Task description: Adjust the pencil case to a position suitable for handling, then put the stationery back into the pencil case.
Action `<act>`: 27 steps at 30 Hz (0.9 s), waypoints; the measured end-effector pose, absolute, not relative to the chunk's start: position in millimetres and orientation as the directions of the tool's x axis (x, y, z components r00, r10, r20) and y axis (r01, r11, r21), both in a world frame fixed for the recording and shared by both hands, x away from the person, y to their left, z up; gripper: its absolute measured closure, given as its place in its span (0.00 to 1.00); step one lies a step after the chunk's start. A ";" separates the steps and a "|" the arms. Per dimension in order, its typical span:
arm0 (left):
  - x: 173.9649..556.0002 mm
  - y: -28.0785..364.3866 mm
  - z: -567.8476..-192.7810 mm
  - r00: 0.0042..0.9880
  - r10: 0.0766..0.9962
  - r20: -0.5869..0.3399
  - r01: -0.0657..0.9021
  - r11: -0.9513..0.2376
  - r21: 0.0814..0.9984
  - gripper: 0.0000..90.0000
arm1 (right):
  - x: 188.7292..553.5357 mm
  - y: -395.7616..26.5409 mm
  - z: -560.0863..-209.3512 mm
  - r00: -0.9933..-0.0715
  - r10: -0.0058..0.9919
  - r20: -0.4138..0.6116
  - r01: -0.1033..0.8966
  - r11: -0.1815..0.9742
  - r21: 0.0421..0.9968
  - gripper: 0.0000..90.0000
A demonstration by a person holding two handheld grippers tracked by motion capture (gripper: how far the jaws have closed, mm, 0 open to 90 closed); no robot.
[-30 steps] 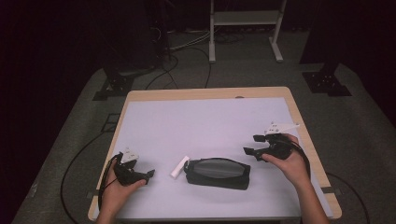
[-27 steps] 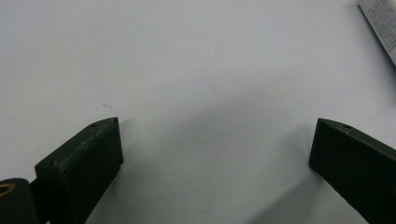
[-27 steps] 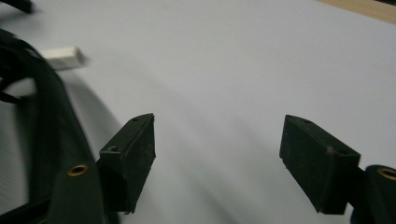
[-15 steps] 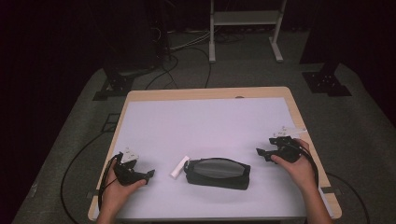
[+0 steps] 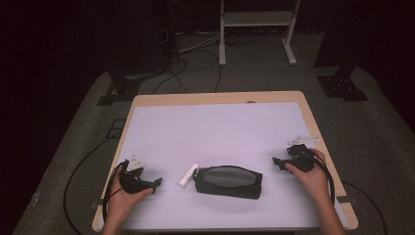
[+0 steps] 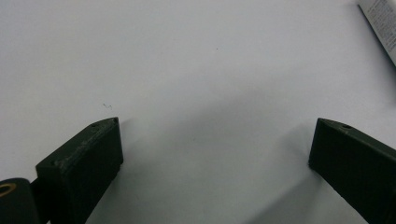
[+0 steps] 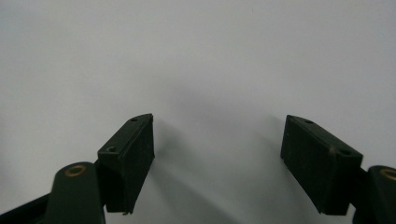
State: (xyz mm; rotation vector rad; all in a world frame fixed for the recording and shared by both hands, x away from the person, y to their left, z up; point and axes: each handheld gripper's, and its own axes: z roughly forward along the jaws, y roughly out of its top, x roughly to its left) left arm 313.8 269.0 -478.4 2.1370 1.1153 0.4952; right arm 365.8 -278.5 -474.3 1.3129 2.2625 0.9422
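One black pouch [image 5: 227,181], one white tube [image 5: 187,175].

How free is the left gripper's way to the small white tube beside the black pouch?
Probably free. The left gripper is open, pointing toward the white tube, with bare table surface between them. The black pouch lies beyond the tube, not in the way.

A wooden-edged table [image 5: 215,99] with a white top stands on grey carpet [image 5: 78,137], and behind it are a white metal stand [image 5: 257,19], black cables [image 5: 195,46] on the floor and a dark tripod base [image 5: 340,83].
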 end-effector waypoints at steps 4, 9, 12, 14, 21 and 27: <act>313.2 269.0 -478.0 0.559 0.829 0.027 0.573 -0.409 0.710 0.03 | 366.0 -278.6 -476.9 -0.498 0.867 0.012 0.618 0.345 0.706 0.26; 311.3 267.6 -476.0 0.561 0.827 0.024 0.568 -0.406 0.716 0.09 | 363.7 -277.2 -480.5 -0.491 0.871 0.012 0.605 0.331 0.725 0.22; 311.2 264.2 -474.6 0.571 0.821 0.023 0.566 -0.413 0.714 0.15 | 361.3 -277.6 -483.2 -0.488 0.873 0.013 0.588 0.318 0.744 0.21; 311.0 261.2 -473.6 0.575 0.818 0.023 0.565 -0.417 0.711 0.16 | 361.3 -277.4 -483.3 -0.487 0.873 0.010 0.587 0.319 0.744 0.21; 309.3 249.6 -464.8 0.592 0.806 0.009 0.557 -0.417 0.718 0.21 | 361.2 -277.5 -483.5 -0.488 0.873 0.011 0.586 0.318 0.745 0.21; 310.1 240.5 -458.7 0.603 0.798 -0.002 0.549 -0.412 0.727 0.22 | 361.2 -277.6 -483.5 -0.488 0.873 0.012 0.587 0.318 0.745 0.21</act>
